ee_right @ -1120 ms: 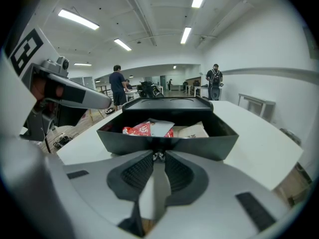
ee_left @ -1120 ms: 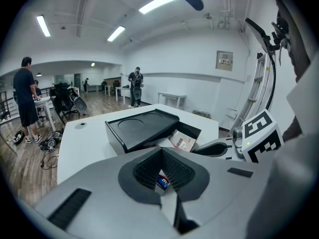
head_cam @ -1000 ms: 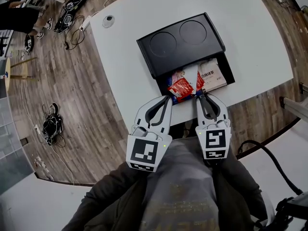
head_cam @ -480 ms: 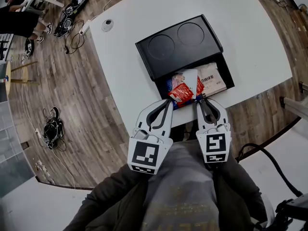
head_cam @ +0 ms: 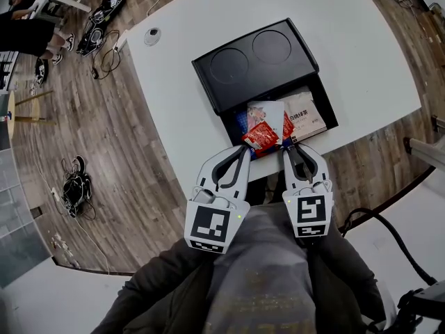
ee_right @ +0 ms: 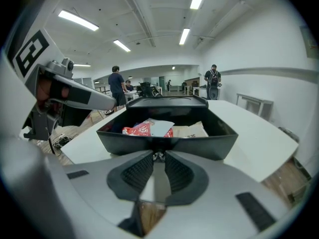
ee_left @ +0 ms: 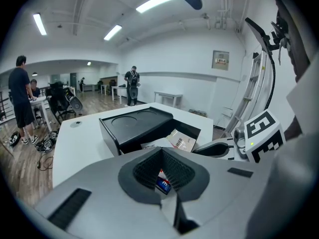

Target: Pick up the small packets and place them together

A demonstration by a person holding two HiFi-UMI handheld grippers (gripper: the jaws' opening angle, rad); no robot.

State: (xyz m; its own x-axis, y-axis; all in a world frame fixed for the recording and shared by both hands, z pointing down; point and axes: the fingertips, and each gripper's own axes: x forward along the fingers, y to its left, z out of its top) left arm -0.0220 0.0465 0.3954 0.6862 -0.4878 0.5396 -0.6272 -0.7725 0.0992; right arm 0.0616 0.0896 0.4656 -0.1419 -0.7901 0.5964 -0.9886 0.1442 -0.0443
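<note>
The packets lie heaped in the open near half of the black tray (head_cam: 208, 75). A red packet (head_cam: 262, 136) sits on top at the near edge, a white one (head_cam: 268, 110) is behind it, and a pale printed packet (head_cam: 304, 113) lies flat towards the right wall. They look light and thin, made of soft glossy film that will crumple and slide. I'd judge a free corner or sealed edge to be the best place to pinch. A grab at the middle would likely drag the overlapping neighbours along. The left gripper (head_cam: 243, 148) hovers at the tray's near left corner with its tips drawn together. A red-and-blue packet (ee_left: 162, 182) shows between its pads and seems to be pinched there, though it may only be lying beneath. The right gripper (head_cam: 287, 141) sits at the tray's near rim, its jaws a narrow slit apart with nothing in them. The tray rests on a smooth white table (head_cam: 361, 54) with bare space on every side of it. Past the table, left of the tray, is a wood-plank floor (head_cam: 104, 152) with a tangle of cables (head_cam: 73, 183). Beyond the tray's far end the room is a bright open office with people standing (ee_left: 21, 98).
</note>
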